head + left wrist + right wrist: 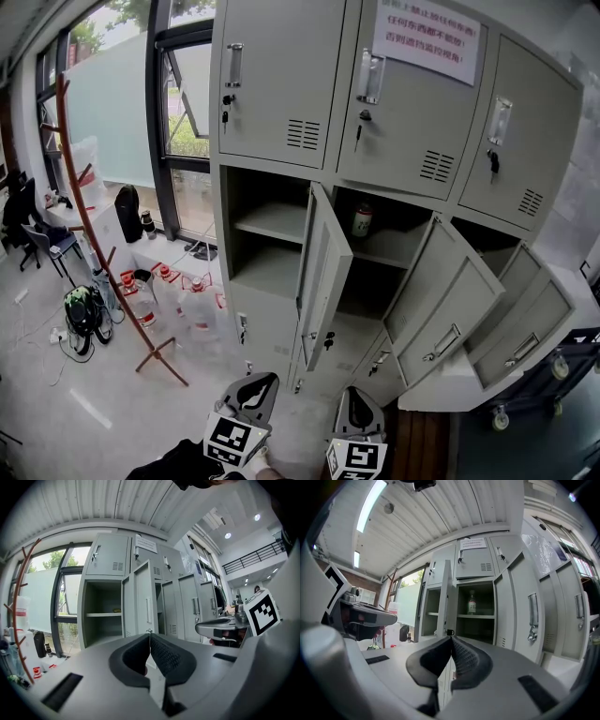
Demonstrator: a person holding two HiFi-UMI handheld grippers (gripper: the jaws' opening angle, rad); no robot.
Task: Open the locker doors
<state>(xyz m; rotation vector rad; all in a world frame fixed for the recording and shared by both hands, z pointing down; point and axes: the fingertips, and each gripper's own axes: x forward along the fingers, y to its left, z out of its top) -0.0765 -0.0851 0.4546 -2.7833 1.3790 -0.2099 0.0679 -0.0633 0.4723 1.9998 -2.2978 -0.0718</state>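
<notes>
The grey locker cabinet (pixel 281 84) fills the head view. Its three top doors are closed. In the middle row, three doors stand swung outward: the left door (pixel 323 272), the middle door (pixel 441 300) and the right door (pixel 525 323). The left compartment (pixel 101 613) is open with bare shelves, and a bottle (pixel 362 221) (pixel 472 603) stands on the middle shelf. My left gripper (pixel 262 377) (pixel 149 637) and right gripper (pixel 354 390) (pixel 451 639) sit low in front of the cabinet, apart from the doors. Both are shut with nothing between their tips.
A wooden coat rack (pixel 94 234) stands at the left, with water jugs (pixel 178 300) on the floor by the window. A wheeled cart (pixel 534 394) sits under the right open door. A paper notice (pixel 427 37) hangs on a top door.
</notes>
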